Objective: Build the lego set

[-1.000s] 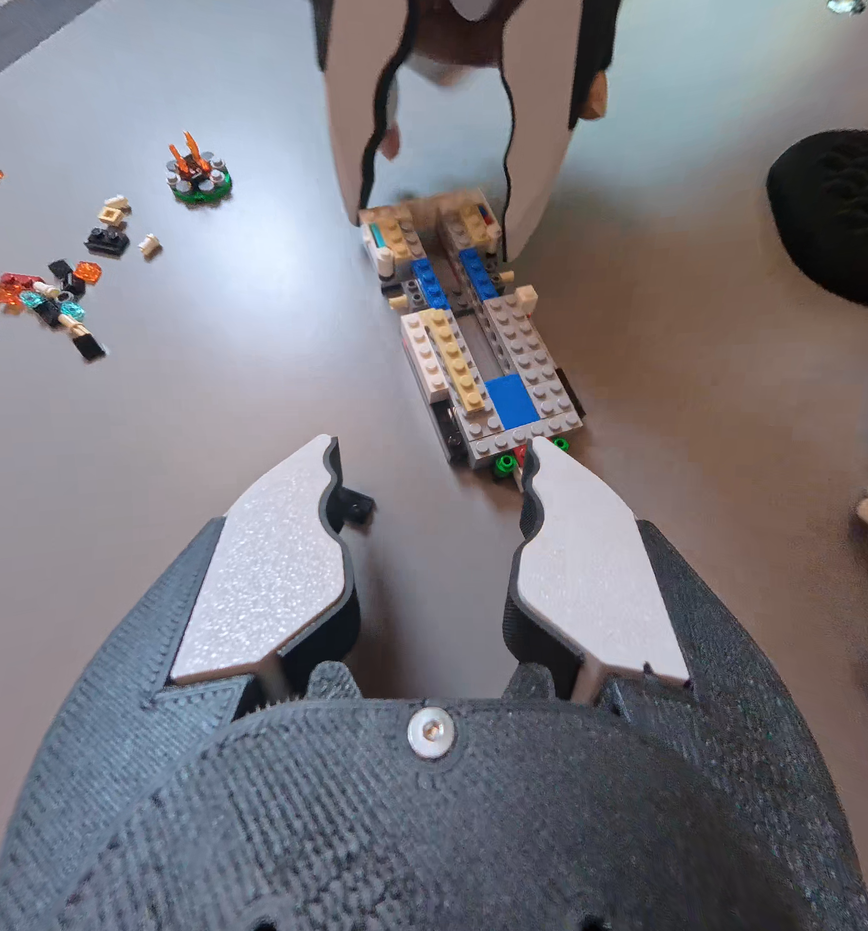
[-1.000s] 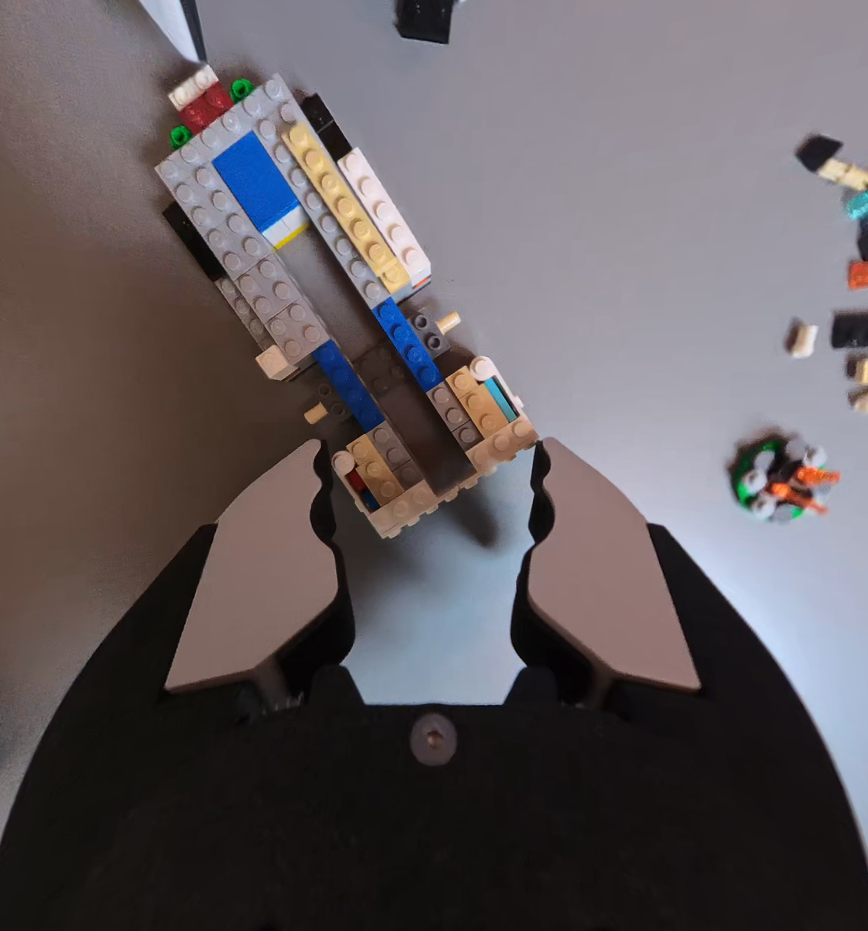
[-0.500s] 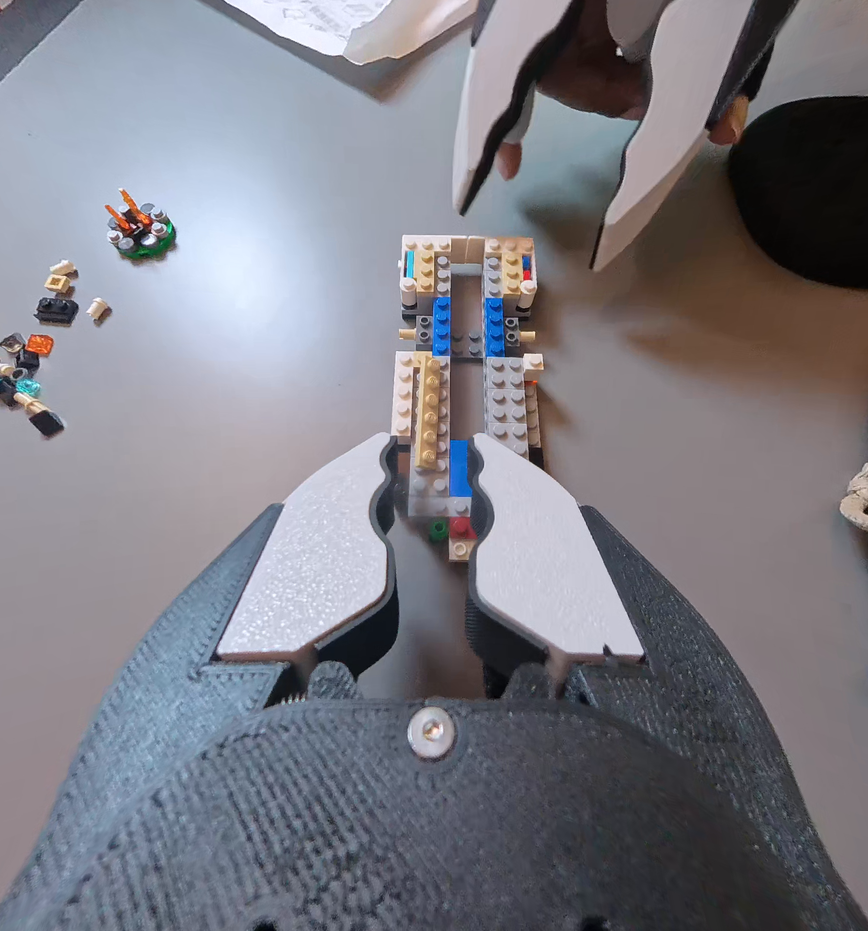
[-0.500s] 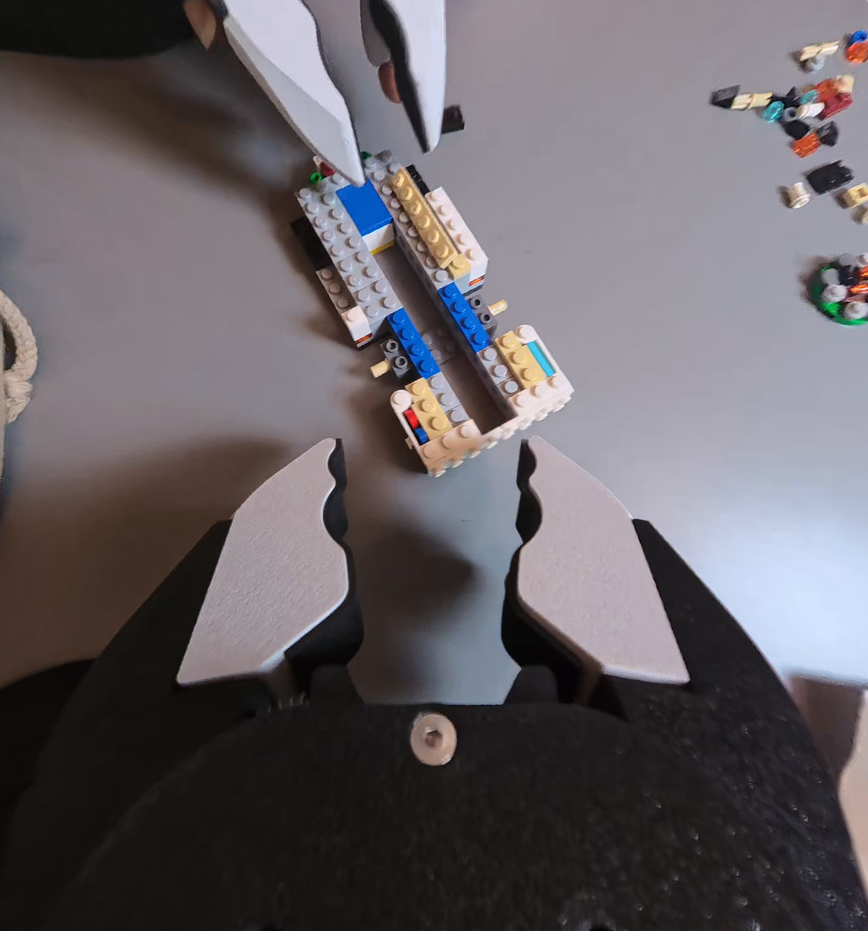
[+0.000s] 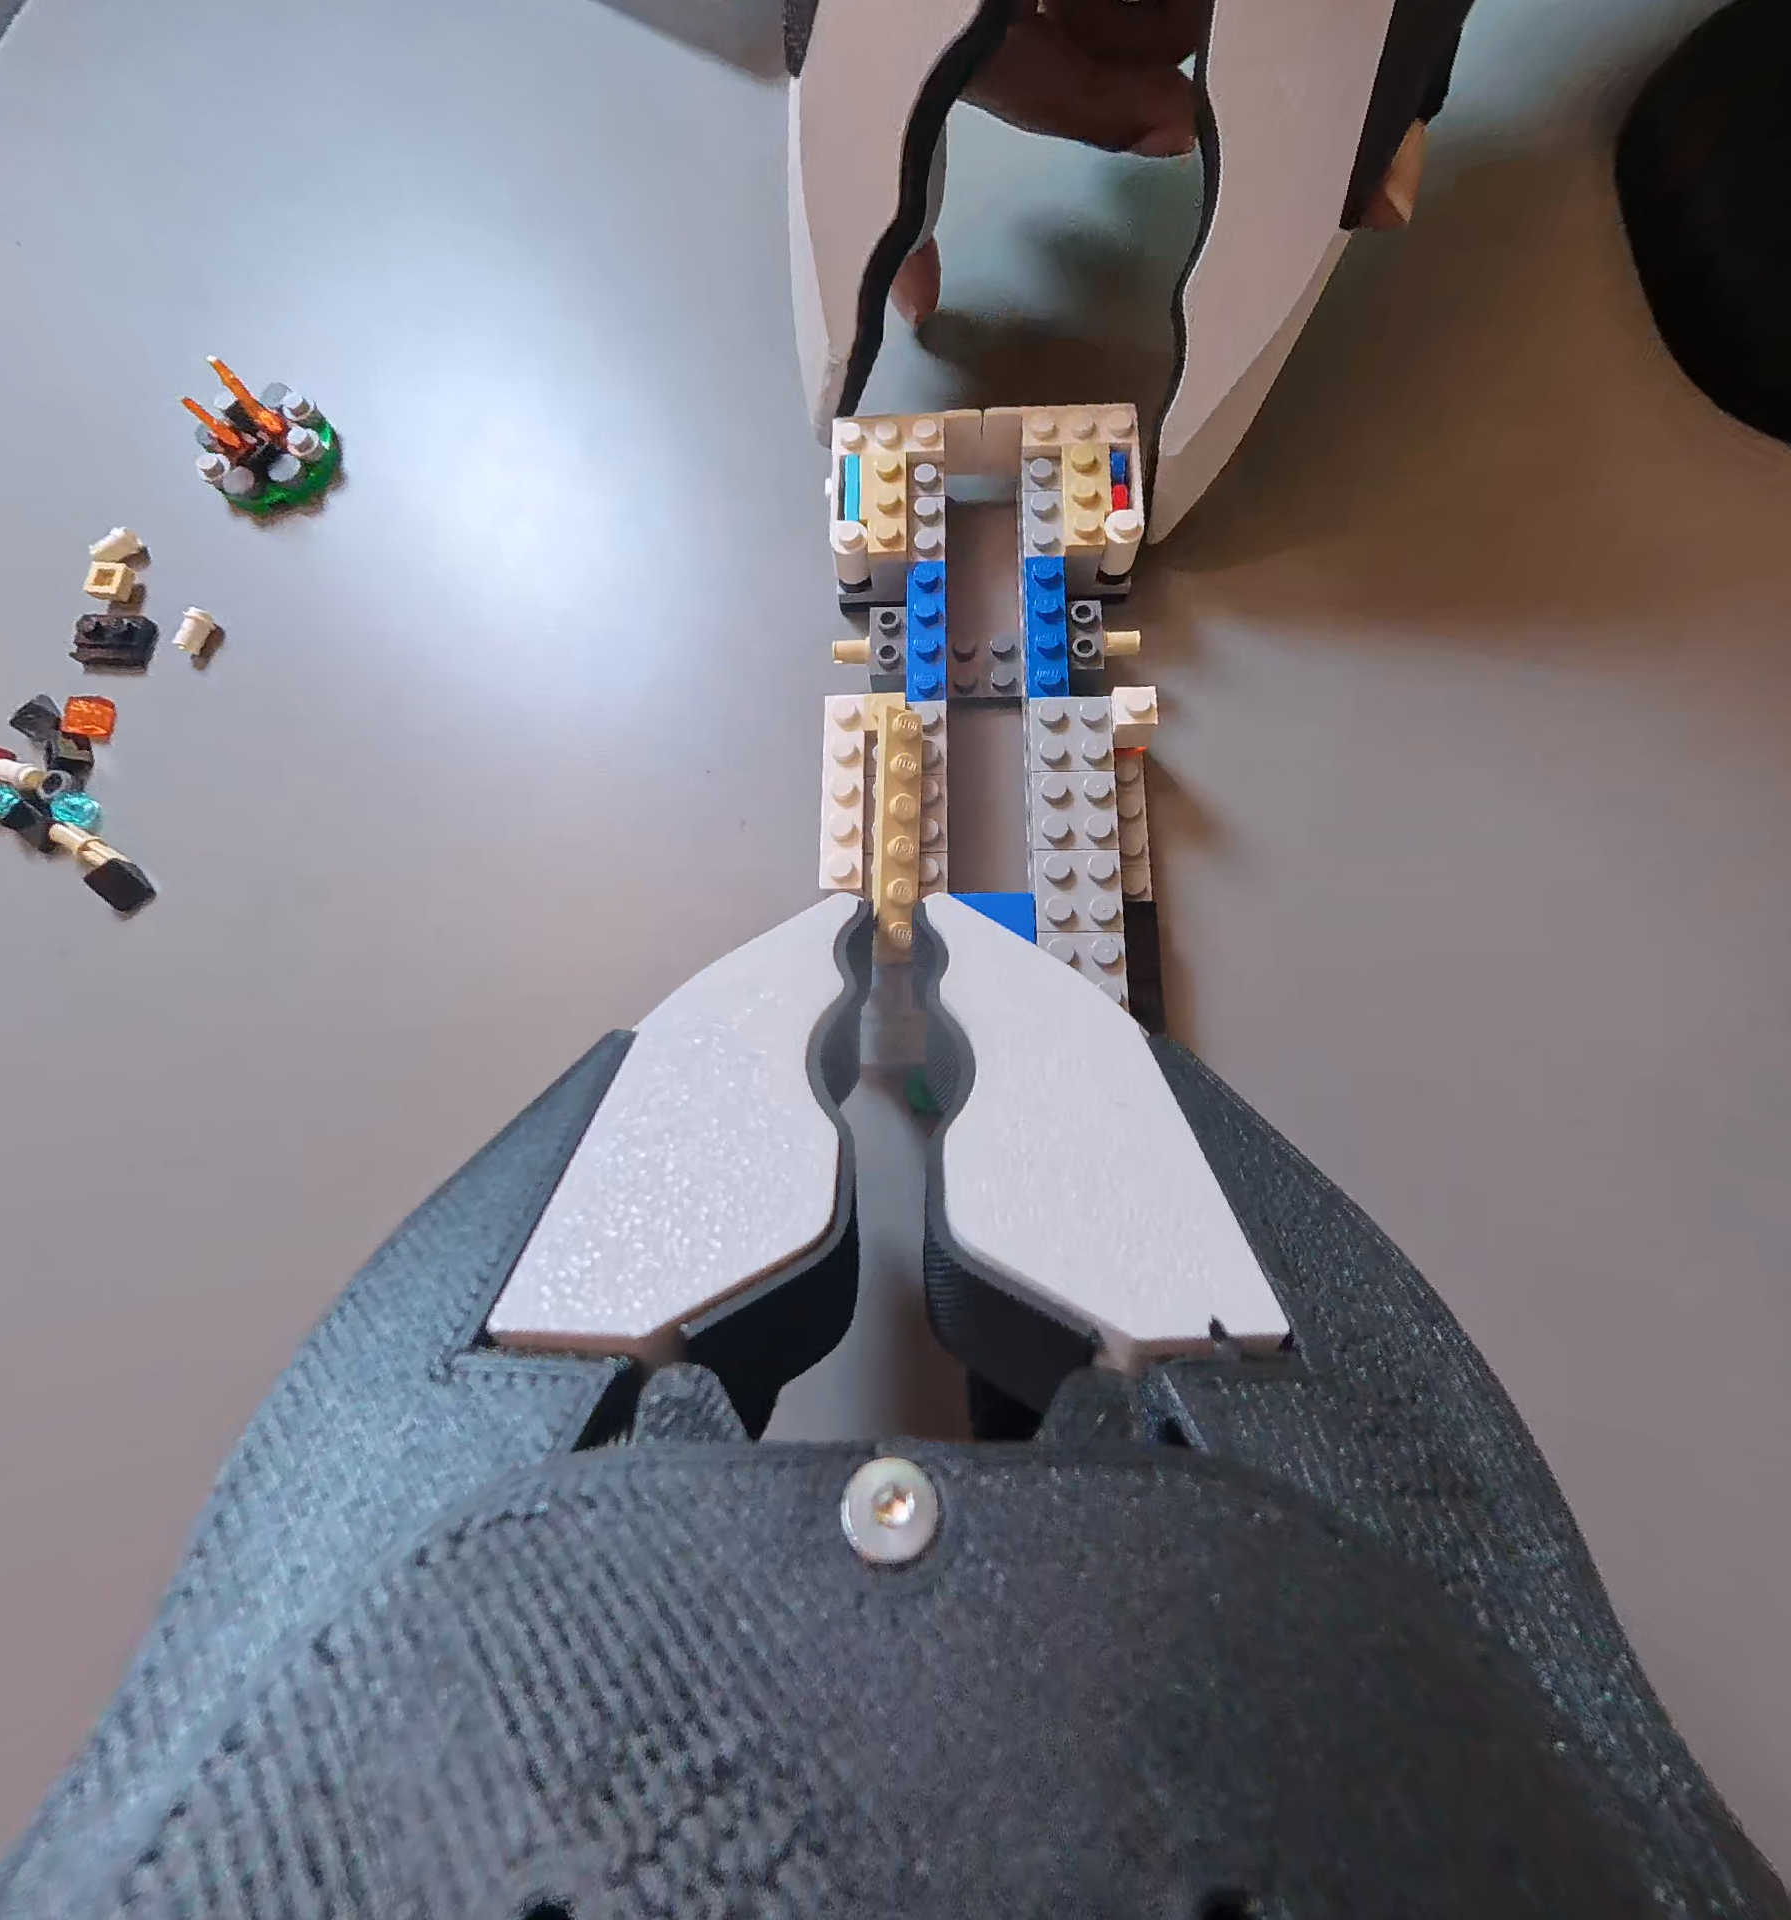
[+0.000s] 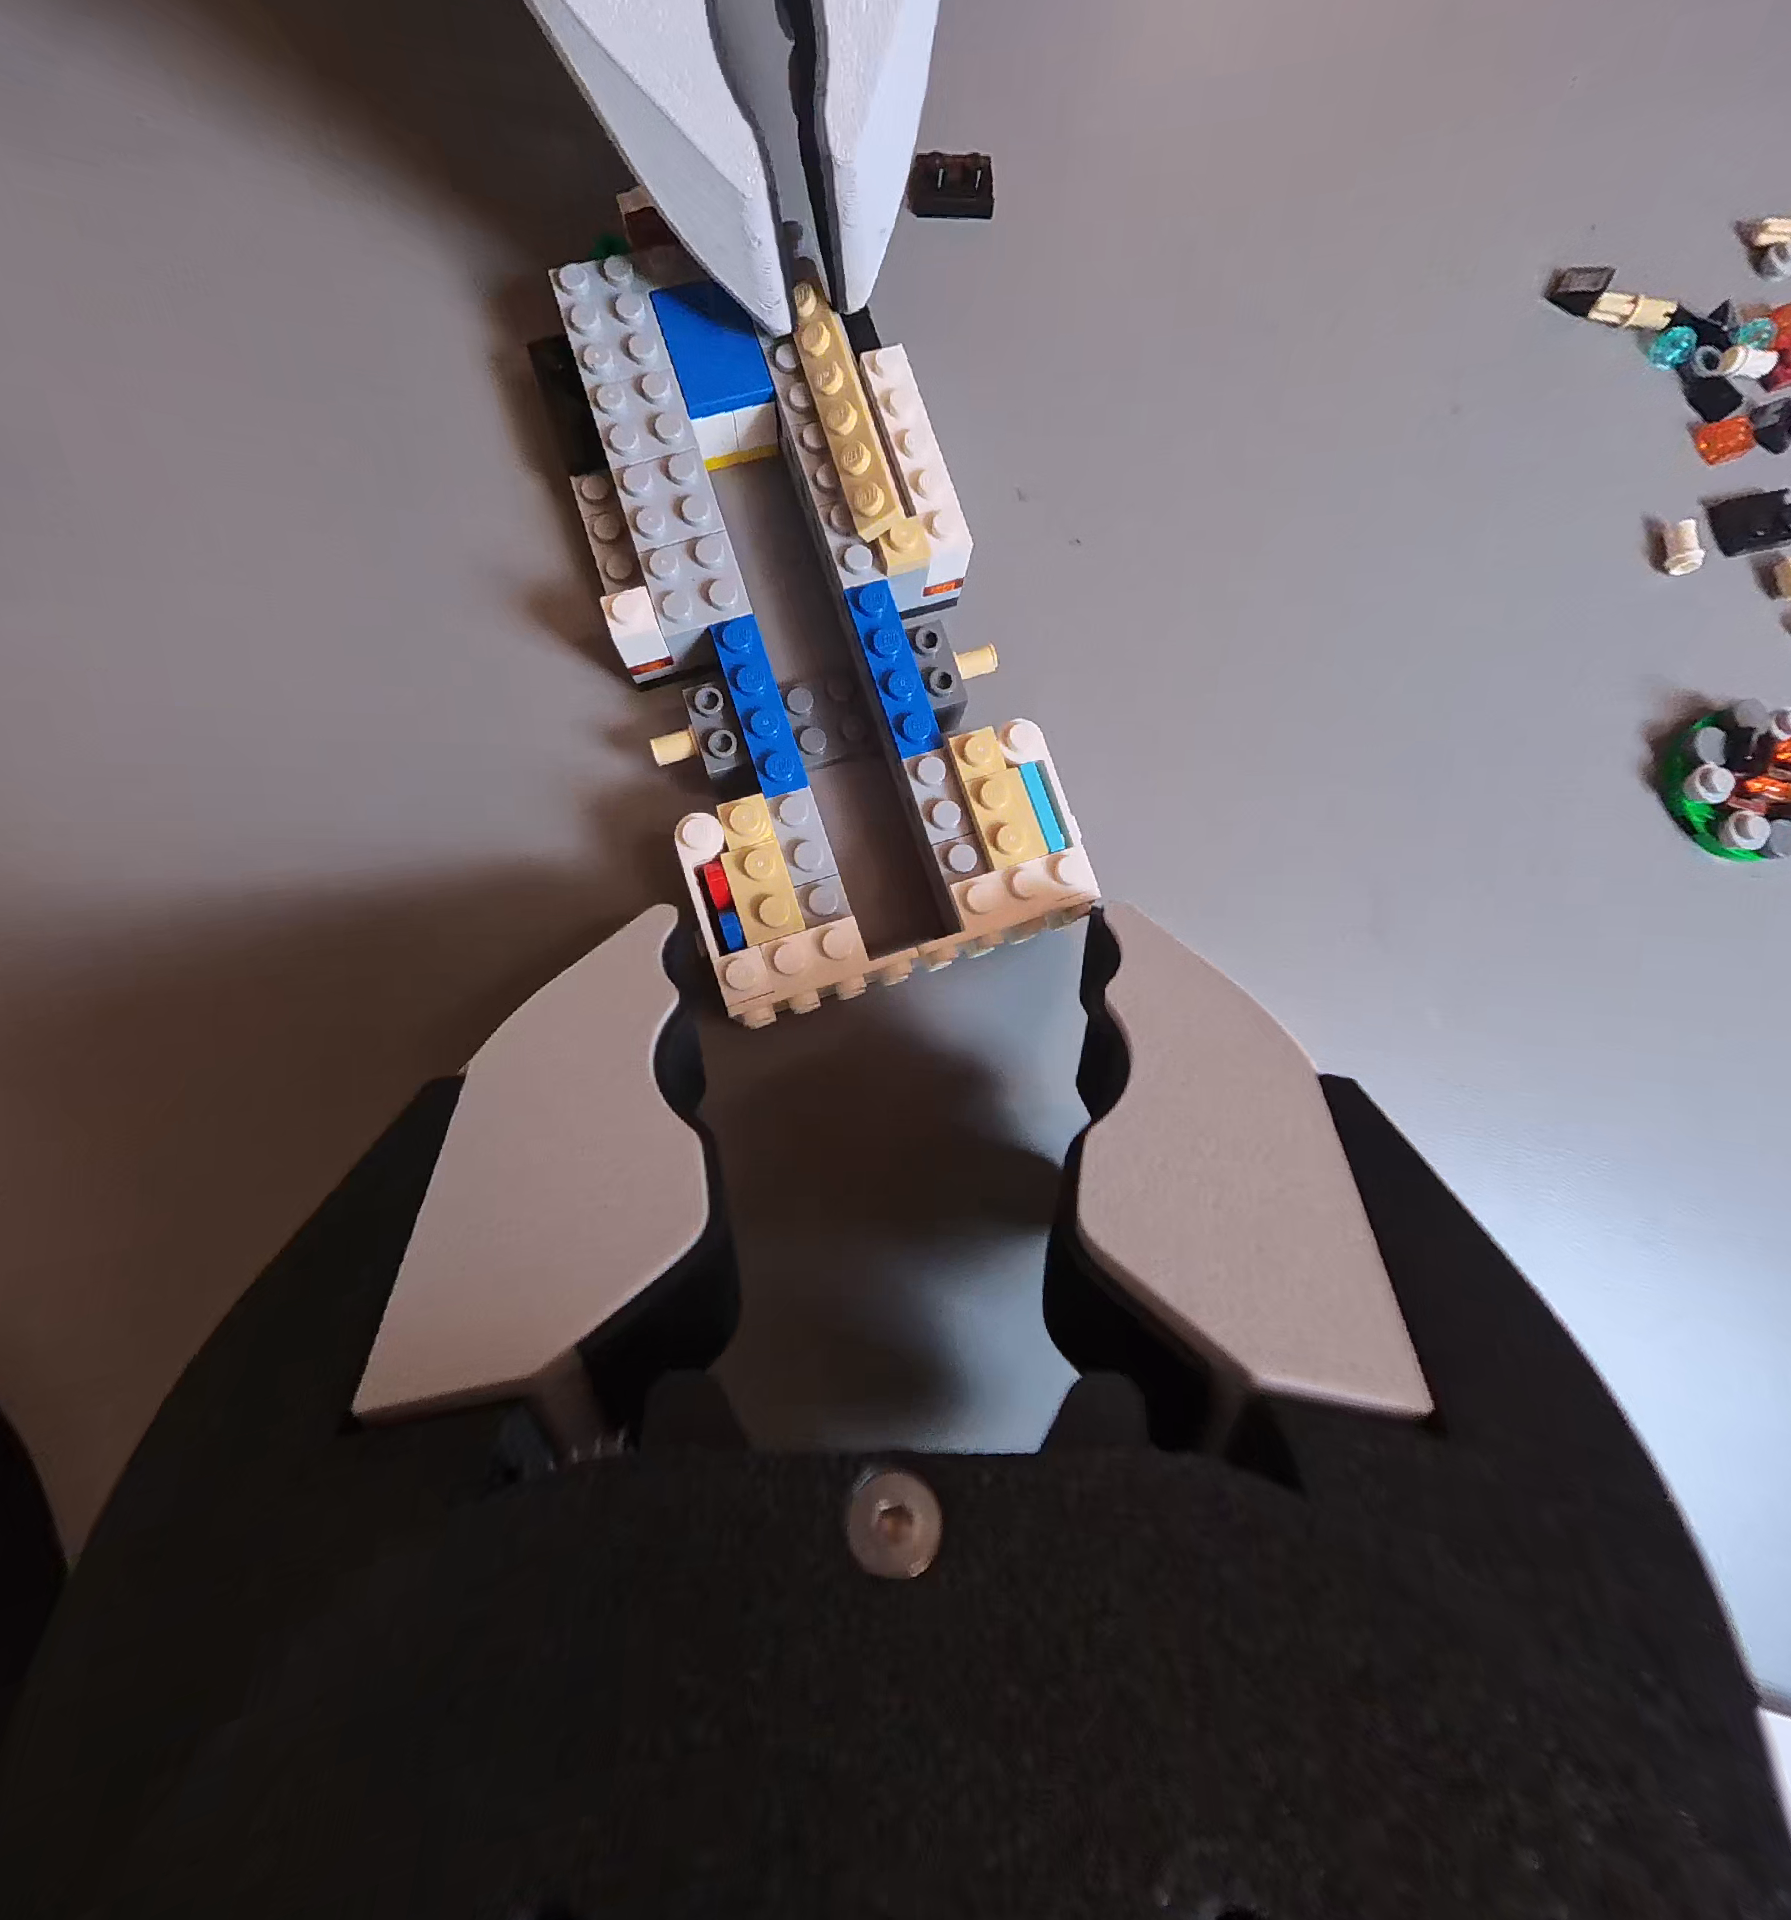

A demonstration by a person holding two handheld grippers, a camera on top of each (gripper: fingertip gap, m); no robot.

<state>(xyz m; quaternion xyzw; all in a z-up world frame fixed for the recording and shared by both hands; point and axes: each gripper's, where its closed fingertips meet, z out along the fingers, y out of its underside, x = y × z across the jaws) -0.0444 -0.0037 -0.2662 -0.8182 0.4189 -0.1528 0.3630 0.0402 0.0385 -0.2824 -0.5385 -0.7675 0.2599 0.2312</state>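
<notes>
A long brick model [image 5: 984,665] of grey, blue, tan and white pieces lies flat on the grey table [image 5: 517,727]. My left gripper [image 5: 896,914] is at its near end, shut on a tan studded strip [image 5: 901,810] that runs along the model's left side. The right wrist view shows the same grip [image 6: 803,291] on the strip [image 6: 849,426]. My right gripper [image 6: 886,925] is open. Its fingertips [image 6: 662,935] straddle the model's other end [image 6: 870,935] without pinching it. It also shows at the top of the left wrist view [image 5: 1005,457].
Small loose pieces [image 5: 60,790] and a green round piece with orange flames [image 5: 267,447] lie to the left; they also show in the right wrist view [image 6: 1743,364]. A small black brick [image 6: 958,187] lies by the left gripper. A black object [image 5: 1764,260] sits at the far right. The gap from one gripper's tips to the other's is roughly 11 cm.
My left gripper moved forward over the model's near end and closed from wide open onto the tan strip. My right gripper swung away and came back down around the far end, staying open.
</notes>
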